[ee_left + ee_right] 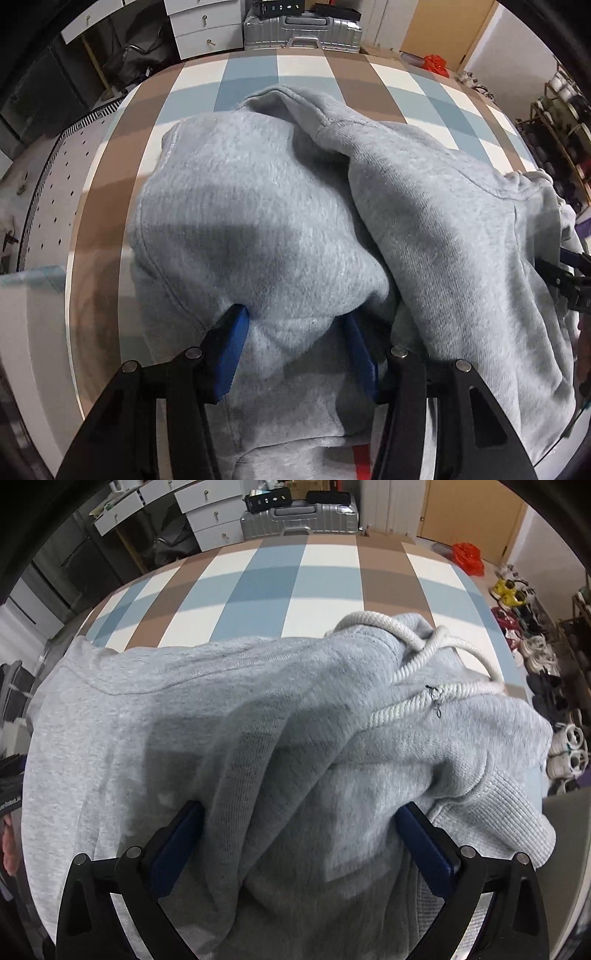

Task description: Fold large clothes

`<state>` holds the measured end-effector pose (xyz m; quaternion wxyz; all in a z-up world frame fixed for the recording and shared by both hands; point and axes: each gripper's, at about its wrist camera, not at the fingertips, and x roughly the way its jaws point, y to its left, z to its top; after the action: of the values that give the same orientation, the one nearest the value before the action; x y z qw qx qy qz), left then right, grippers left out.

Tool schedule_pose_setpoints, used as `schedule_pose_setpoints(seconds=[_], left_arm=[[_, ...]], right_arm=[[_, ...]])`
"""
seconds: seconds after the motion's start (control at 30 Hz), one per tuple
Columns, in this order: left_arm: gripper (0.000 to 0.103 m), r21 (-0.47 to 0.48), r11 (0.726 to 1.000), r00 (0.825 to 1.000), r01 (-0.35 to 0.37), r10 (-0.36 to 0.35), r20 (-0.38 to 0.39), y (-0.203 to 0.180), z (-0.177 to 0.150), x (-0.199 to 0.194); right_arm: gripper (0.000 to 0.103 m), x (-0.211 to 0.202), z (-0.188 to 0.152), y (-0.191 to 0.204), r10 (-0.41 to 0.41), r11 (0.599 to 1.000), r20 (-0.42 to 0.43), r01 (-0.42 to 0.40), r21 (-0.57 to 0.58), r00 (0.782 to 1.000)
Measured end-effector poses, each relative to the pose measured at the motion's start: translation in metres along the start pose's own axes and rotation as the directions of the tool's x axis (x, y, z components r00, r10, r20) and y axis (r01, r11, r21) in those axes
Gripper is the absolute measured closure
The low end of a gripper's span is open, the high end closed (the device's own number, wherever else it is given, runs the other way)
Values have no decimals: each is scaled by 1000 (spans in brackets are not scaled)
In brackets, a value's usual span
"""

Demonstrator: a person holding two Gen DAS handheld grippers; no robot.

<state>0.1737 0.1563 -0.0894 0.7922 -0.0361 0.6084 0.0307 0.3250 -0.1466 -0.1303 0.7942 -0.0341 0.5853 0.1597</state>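
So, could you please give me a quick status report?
Left hand-held gripper pinching the grey hoodie. Right hand-held gripper wide open over it. Drawstring loose on top.

Left gripper [295,325] half-spread, right gripper [299,827] wide, both downward.

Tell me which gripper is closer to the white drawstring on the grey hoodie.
Right. The right gripper straddles the hoodie just below the drawstring; the left gripper sits on the far fleecy side.
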Motion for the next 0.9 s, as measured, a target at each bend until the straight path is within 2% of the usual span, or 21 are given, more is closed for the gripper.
schedule_pose_setpoints(seconds=[0.2, 0.27, 0.43, 0.6, 0.67, 0.73, 0.83, 0.9], left_arm=[[54, -4, 1000, 1000, -5, 5, -1, 2, 32, 12], [53, -13, 1000, 1000, -4, 5, 23, 3, 39, 16], [51, -9, 999, 993, -33, 34, 116, -3, 35, 18], [51, 36, 997, 991, -63, 59, 122, 3, 12, -1], [51, 37, 995, 987, -94, 89, 133, 12, 0, -19], [51, 46, 995, 986, -85, 78, 145, 15, -21, -37], [51, 47, 993, 983, -109, 101, 152, 18, -66, -66], [51, 55, 995, 983, -82, 71, 169, 20, -105, -87]], right_arm=[[0, 10, 29, 2, -4, 1000, 8, 4, 0, 1000], [0, 14, 42, 1, -6, 1000, 21, 6, 3, 1000], [0, 19, 67, 3, -27, 999, 84, 28, -18, 996], [0, 3, 67, 3, -66, 995, 127, 75, -73, 990], [0, -23, 47, 4, -44, 996, 172, 57, -71, 984], [0, -53, 22, 4, -2, 998, 219, 15, -59, 976], [0, -107, -29, 8, 60, 997, 317, -43, -61, 947], [0, -136, -60, 13, 92, 995, 373, -76, -58, 923]])
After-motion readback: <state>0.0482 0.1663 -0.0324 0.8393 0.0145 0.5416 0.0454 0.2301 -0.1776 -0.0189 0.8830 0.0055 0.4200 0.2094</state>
